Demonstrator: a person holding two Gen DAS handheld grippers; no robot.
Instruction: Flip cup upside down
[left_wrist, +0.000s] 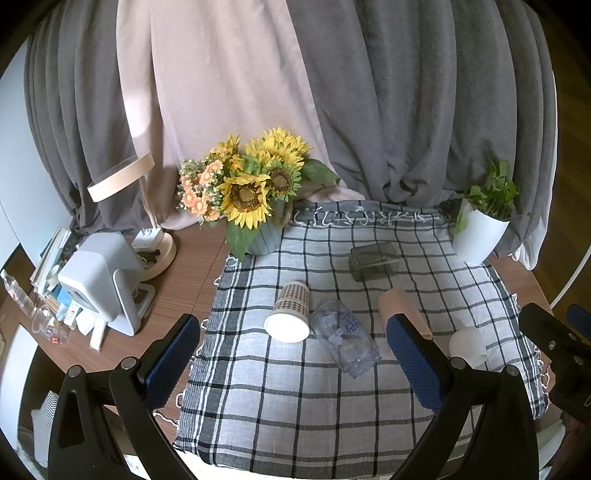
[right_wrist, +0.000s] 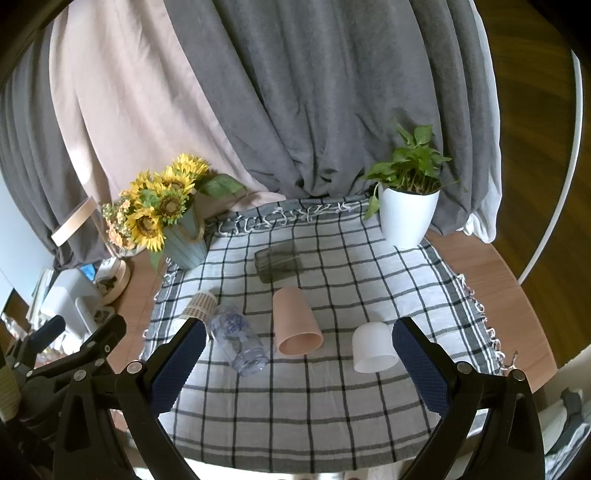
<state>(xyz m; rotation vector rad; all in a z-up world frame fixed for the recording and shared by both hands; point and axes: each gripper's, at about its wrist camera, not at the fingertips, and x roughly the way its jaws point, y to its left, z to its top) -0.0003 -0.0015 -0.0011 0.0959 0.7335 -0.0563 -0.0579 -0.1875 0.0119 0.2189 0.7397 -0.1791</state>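
Note:
Several cups lie on their sides on a checked cloth (left_wrist: 295, 413). A plaid paper cup (left_wrist: 290, 312) lies left of a clear printed glass (left_wrist: 345, 338). A pink cup (right_wrist: 295, 321) lies in the middle. A dark glass (right_wrist: 279, 264) lies farther back. A white cup (right_wrist: 373, 346) stands mouth down at the right. My left gripper (left_wrist: 295, 354) is open and empty above the cloth's near part, in front of the plaid cup and clear glass. My right gripper (right_wrist: 299, 356) is open and empty, with the pink cup and white cup between its fingers' lines.
A sunflower vase (left_wrist: 262, 236) stands at the cloth's back left. A white potted plant (right_wrist: 406, 214) stands at the back right. A lamp (left_wrist: 155, 243) and a white device (left_wrist: 99, 280) crowd the wooden table (left_wrist: 177, 288) at left. Curtains hang behind.

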